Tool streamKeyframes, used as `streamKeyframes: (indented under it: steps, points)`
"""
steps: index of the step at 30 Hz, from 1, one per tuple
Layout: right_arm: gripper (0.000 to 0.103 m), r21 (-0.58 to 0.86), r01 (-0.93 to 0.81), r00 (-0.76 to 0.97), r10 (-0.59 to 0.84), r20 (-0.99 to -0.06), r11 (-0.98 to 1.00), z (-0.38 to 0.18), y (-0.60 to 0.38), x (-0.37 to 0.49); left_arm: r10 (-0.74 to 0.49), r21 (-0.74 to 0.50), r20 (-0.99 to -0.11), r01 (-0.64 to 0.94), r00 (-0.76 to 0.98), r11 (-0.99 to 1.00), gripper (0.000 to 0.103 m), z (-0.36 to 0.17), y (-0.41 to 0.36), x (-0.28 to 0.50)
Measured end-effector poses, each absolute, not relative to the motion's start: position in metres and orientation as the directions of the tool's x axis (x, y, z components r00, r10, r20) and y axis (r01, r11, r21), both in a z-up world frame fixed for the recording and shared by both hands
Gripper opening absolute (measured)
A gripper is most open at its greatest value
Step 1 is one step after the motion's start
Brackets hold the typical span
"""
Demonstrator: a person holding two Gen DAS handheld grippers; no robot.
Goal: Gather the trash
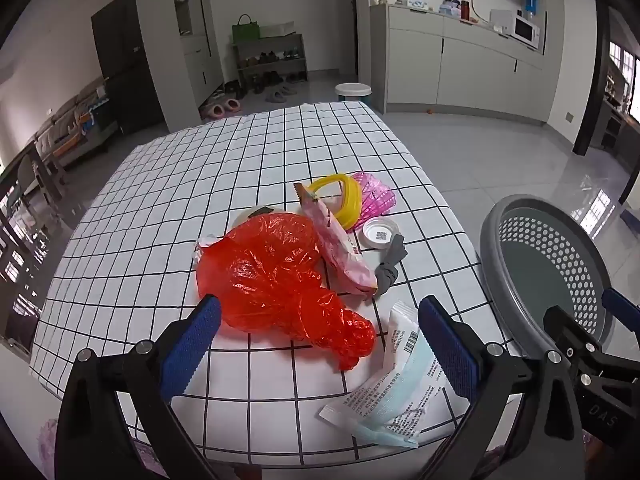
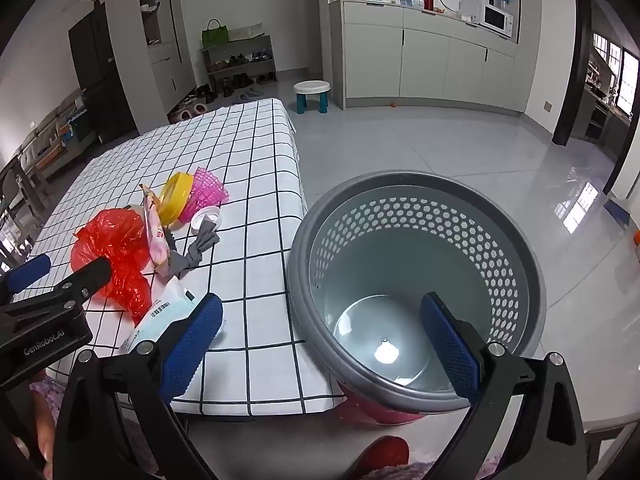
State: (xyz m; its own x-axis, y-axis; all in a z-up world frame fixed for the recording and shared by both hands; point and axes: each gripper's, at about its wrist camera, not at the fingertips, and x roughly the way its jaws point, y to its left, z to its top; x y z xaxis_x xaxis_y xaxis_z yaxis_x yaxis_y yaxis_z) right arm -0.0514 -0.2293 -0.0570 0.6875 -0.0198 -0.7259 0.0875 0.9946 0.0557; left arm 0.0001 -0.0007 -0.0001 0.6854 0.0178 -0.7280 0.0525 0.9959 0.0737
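- Left claw (image 1: 320, 344): blue-padded fingers spread wide, holding nothing, poised above the near part of the worktop (image 1: 248, 148), which is covered by a white cloth with a black grid.
- Crumpled red plastic bag (image 1: 276, 280): lies between and just beyond the left claw's fingers.
- White printed wrapper with a pale blue face mask (image 1: 404, 392): lies at the near edge, beside the right finger.
- Pink snack packet (image 1: 344, 252), yellow plastic ring (image 1: 348, 200), pink mesh basket (image 1: 376, 196), white round lid (image 1: 380, 233) and grey cloth scrap (image 1: 390, 268): clustered behind the bag.
- Right claw (image 2: 322, 346): spread wide and empty, over the grey perforated round bin (image 2: 416, 280) standing on the floor beside the worktop.
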Motion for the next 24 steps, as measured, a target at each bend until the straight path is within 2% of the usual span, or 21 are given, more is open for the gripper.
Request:
streamKeyframes:
  steps: [24]
  points:
    - [0.094,0.074,0.087,0.696,-0.007,-0.718,0.993,-0.052,-0.233,-0.054,0.013,0.060,-0.710,0.042,0.704,0.997,0.097,0.007,0.003,-0.005]
